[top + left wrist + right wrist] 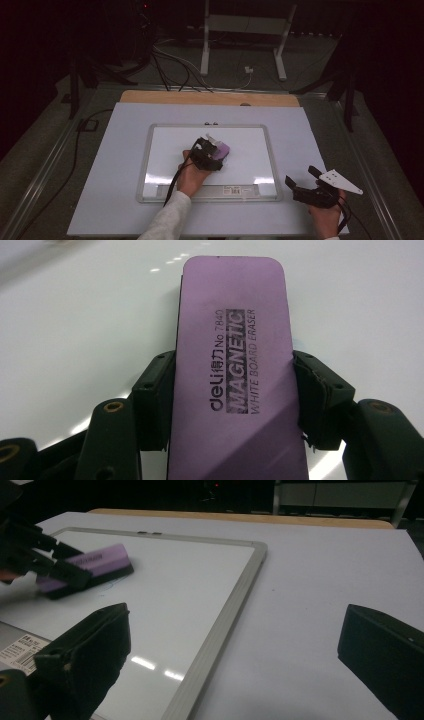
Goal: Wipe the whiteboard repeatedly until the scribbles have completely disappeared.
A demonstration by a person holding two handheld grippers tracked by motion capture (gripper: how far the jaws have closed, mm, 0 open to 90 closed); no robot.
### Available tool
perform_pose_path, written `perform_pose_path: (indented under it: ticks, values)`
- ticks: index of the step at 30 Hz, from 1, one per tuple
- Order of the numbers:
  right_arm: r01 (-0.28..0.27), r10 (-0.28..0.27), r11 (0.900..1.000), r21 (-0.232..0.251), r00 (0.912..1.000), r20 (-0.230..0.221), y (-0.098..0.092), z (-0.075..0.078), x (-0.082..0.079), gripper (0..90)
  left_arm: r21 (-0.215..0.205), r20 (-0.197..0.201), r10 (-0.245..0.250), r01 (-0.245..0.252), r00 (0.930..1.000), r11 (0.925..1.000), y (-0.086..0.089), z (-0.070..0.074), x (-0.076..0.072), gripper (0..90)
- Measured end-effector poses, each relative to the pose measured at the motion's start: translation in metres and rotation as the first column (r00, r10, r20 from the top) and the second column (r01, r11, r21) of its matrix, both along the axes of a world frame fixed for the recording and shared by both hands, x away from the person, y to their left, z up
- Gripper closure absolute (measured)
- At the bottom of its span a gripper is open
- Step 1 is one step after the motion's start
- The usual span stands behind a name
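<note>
My left gripper (pixel 232 390) clamps the purple magnetic whiteboard eraser (pixel 235 365) by its long sides, flat on the whiteboard (pixel 250 150); it looks light, stiff, likely slick-topped. My right gripper (pixel 235 660) gapes empty.

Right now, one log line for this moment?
left gripper: shut on purple whiteboard eraser | eraser on whiteboard | right gripper: open, beside board
</note>
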State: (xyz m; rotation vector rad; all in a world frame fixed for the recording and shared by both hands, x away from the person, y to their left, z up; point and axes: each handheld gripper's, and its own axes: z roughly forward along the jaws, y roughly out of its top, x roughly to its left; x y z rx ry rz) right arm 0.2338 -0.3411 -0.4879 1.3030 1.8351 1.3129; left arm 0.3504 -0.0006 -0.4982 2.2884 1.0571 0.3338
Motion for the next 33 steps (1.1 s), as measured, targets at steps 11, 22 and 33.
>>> perform_pose_path:
  ticks: [11, 22, 33]
  values:
    - [0.003, -0.003, 1.0, 0.002, 1.0, -0.002, -0.001, 0.0, 0.0, 1.0, 0.019, 0.01, 0.066, -0.066, 0.9977, 0.9976, 0.013, 0.0, 0.016, 41.7]
    - [-0.002, 0.002, 1.0, -0.002, 1.0, -0.004, 0.001, 0.0, 0.0, 1.0, 0.038, -0.002, 0.046, -0.046, 0.9989, 0.9982, 0.005, 0.002, 0.012, 41.7]
    - [-0.001, 0.001, 1.0, -0.001, 1.0, -0.001, 0.0, 0.0, 0.0, 0.9, 0.037, 0.006, -0.059, 0.059, 0.9982, 0.9976, -0.022, 0.002, -0.001, 41.7]
